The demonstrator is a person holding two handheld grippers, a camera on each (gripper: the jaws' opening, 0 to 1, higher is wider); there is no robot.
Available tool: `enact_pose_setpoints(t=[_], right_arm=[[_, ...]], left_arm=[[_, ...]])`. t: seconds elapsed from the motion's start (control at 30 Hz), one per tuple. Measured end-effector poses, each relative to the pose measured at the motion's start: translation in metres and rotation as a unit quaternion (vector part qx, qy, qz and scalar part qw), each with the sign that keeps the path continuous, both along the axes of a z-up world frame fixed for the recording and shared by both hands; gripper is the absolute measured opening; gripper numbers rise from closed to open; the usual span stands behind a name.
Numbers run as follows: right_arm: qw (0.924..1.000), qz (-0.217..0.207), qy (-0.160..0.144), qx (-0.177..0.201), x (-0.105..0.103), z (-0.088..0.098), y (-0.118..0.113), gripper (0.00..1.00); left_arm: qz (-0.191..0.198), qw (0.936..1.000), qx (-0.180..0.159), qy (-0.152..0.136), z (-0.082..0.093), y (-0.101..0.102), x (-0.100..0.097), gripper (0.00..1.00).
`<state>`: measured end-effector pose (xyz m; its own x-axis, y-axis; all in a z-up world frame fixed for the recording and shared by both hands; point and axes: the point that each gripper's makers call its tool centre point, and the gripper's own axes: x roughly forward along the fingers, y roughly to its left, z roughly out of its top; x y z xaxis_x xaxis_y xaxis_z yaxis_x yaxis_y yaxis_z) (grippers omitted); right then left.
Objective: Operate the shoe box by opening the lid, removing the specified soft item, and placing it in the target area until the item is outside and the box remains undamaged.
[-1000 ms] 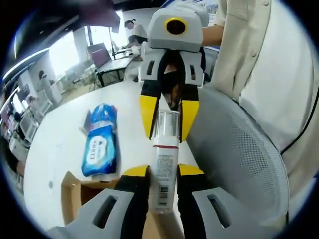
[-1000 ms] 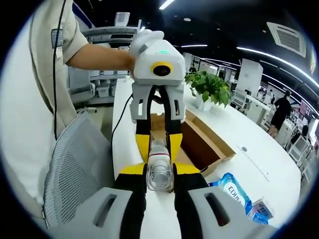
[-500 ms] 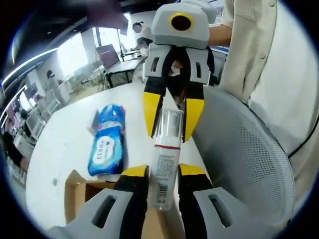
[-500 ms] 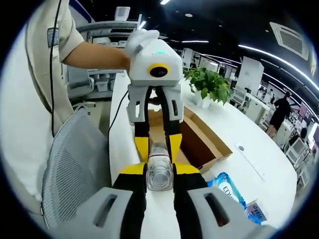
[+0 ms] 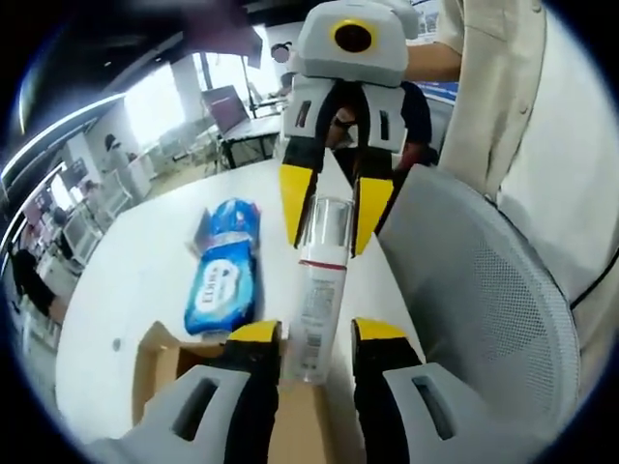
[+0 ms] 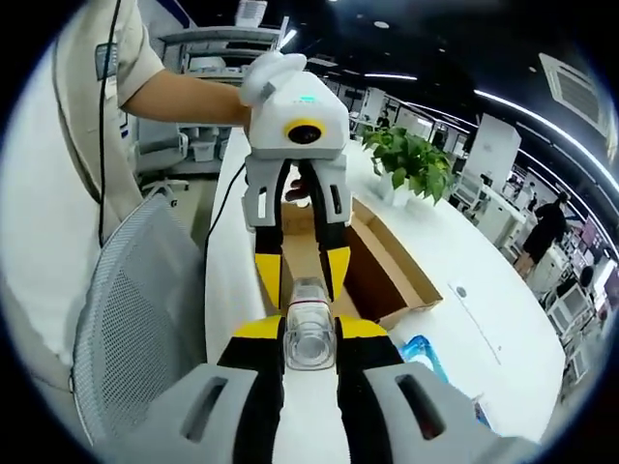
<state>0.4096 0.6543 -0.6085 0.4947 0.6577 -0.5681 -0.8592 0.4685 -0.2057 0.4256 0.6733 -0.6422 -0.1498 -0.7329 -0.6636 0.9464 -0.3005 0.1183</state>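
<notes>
A white bottle [image 5: 314, 304] with a clear cap [image 6: 309, 338] hangs in the air between my two grippers, which face each other. My right gripper [image 6: 309, 333] is shut on the capped end; in the left gripper view it comes down from above [image 5: 334, 208]. My left gripper [image 5: 317, 333] stands a little open around the bottle's base, with narrow gaps on both sides. The open brown shoe box [image 6: 387, 271] lies on the white table [image 5: 126, 280] below the bottle. A soft blue pack [image 5: 224, 280] lies on the table beside the box.
A grey mesh chair [image 5: 484, 290] stands close to the table edge, under the grippers. A person in a beige shirt [image 5: 551, 126] holds both grippers. A potted plant [image 6: 411, 159] stands on the table beyond the box. Other desks and people are far behind.
My left gripper's jaws have spread slightly off the bottle, which stays in the right gripper. Both views have shifted a little; the box and blue pack lie as before.
</notes>
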Motion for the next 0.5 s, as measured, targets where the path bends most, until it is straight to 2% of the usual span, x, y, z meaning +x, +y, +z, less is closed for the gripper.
enact_pose_setpoints(t=[0.3,0.5], right_arm=[[0.9997,0.002,-0.004,-0.023,0.008,0.002,-0.018,0.16],[0.9988,0.014,-0.007,-0.046,0.021,0.003,-0.031,0.16]], left_arm=[[0.083,0.9963,-0.015,0.014,0.005,0.013,0.019,0.51],[0.155,0.987,-0.033,0.027,0.007,0.024,0.036,0.65]])
